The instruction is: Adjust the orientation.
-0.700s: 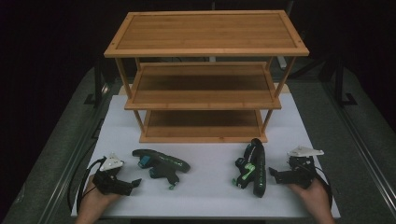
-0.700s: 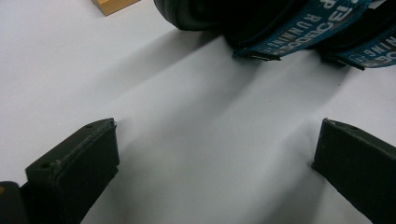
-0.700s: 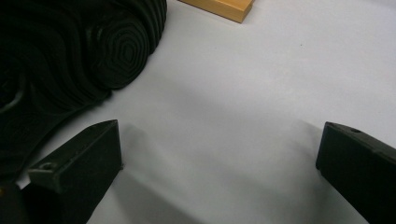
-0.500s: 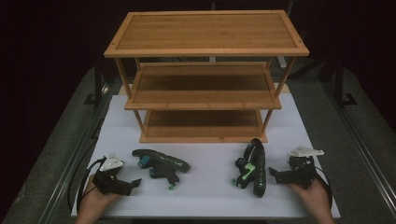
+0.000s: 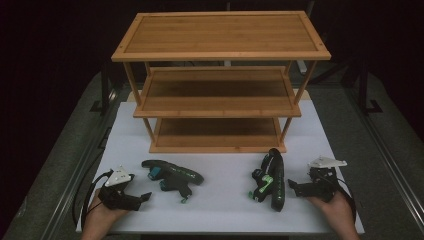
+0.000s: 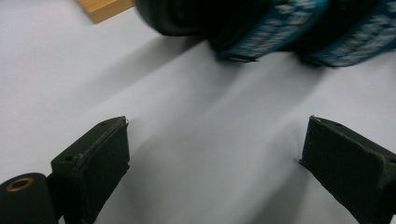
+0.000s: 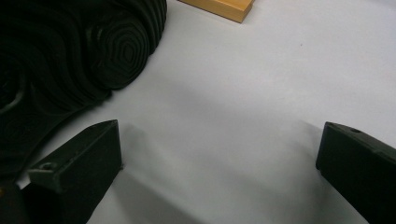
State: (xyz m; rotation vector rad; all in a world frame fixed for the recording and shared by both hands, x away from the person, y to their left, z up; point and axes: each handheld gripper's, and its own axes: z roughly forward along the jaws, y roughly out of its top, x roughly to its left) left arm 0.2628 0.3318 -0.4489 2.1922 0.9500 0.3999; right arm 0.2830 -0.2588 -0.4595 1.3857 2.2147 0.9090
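We've barely begun, we reckon: both sandals lie on the white mat, left sandal at 7 o'clock of the rack, right sandal at 5. Left gripper & right gripper spread wide, holding nothing; shelves bare.

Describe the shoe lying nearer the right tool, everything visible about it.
The right shoe is black with bright green accents and lies tipped on its side on the white table cover, lengthwise toward the bamboo rack, sole facing the right tool. In the right gripper view its sole shows ridged black rubber in concentric rings. Nothing grips it; the open tool stands just beside it.
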